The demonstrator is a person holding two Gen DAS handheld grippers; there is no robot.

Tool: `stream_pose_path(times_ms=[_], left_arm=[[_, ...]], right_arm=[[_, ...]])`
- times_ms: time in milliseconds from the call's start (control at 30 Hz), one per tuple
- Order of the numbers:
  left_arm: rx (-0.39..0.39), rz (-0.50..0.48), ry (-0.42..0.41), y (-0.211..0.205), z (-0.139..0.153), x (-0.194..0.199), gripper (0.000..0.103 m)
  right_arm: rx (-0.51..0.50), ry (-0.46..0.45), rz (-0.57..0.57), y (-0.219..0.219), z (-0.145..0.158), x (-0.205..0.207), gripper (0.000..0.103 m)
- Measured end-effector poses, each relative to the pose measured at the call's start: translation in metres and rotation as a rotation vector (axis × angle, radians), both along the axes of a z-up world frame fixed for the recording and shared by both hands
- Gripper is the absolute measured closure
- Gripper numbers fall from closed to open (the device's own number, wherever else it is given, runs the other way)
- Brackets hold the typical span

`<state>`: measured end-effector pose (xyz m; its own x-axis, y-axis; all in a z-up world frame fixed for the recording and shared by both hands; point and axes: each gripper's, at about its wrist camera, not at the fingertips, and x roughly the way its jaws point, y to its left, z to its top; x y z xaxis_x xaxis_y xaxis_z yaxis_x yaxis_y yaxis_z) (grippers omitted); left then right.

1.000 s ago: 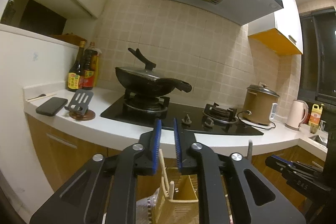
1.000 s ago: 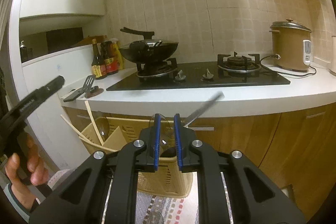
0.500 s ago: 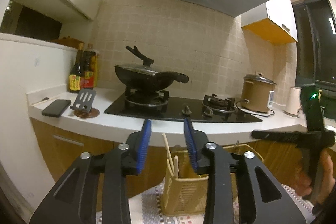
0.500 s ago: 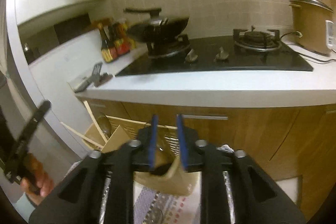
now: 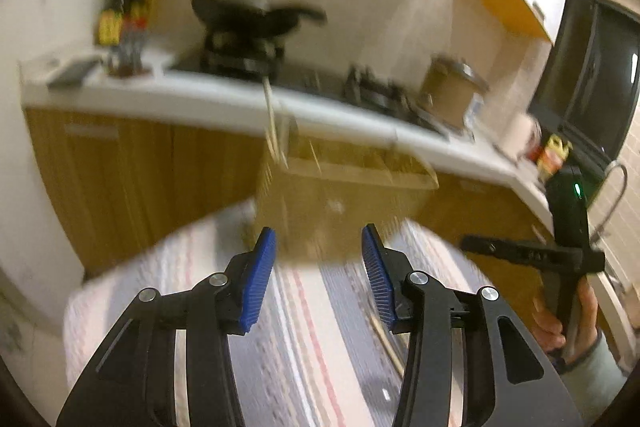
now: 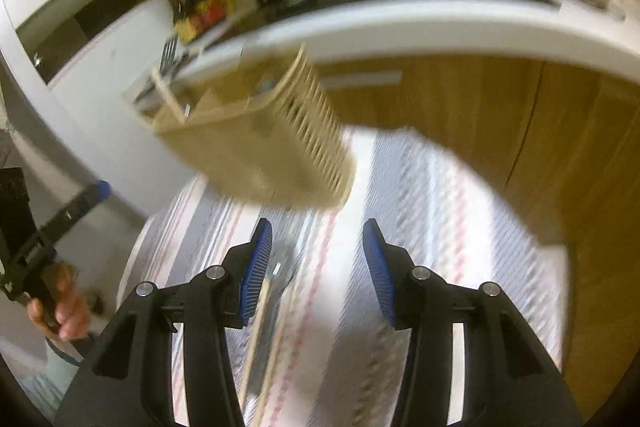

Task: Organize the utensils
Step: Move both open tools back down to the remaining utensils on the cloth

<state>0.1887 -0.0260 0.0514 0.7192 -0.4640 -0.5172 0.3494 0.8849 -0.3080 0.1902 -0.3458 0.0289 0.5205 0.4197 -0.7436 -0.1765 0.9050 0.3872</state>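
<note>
Both views are motion-blurred. A beige slatted utensil basket [image 5: 340, 199] stands on a striped cloth [image 5: 304, 347], with chopsticks and other utensils sticking up in its compartments; it also shows in the right wrist view [image 6: 264, 143]. My left gripper [image 5: 319, 283] is open and empty, just in front of the basket. A wooden chopstick [image 5: 386, 345] lies on the cloth by its right finger. My right gripper [image 6: 318, 275] is open and empty above the cloth. Chopsticks [image 6: 256, 343] and a metal utensil [image 6: 280, 271] lie on the cloth by its left finger.
A white countertop [image 5: 224, 95] with a wok on a gas stove [image 5: 244, 23], sauce bottles [image 5: 120, 15] and a rice cooker [image 5: 452, 91] runs behind the basket. Wooden cabinet doors [image 6: 500, 107] stand below it. The other hand-held gripper [image 5: 560, 251] shows at the right.
Both grippers have opened wide and tilted down toward the striped cloth. The knife-like utensil seen in the right gripper a second ago is gone from it. The basket now sits ahead of both.
</note>
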Motion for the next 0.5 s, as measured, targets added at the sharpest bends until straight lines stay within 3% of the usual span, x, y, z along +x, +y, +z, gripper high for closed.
stream_pose_path(times_ms=[200, 400, 500], left_arm=[[0.096, -0.107, 0.237, -0.034, -0.053, -0.023, 0.061], [0.101, -0.154, 0.384, -0.052, -0.104, -0.039, 0.062], [0.109, -0.153, 0.412, -0.062, -0.113, -0.045, 0.062]], right_arm=[[-0.064, 0.143, 0.078, 0.043, -0.029, -0.016, 0.059], [-0.074, 0.25, 0.089, 0.071, -0.055, -0.011, 0.059], [-0.078, 0.266, 0.067, 0.077, -0.06, -0.002, 0.059]])
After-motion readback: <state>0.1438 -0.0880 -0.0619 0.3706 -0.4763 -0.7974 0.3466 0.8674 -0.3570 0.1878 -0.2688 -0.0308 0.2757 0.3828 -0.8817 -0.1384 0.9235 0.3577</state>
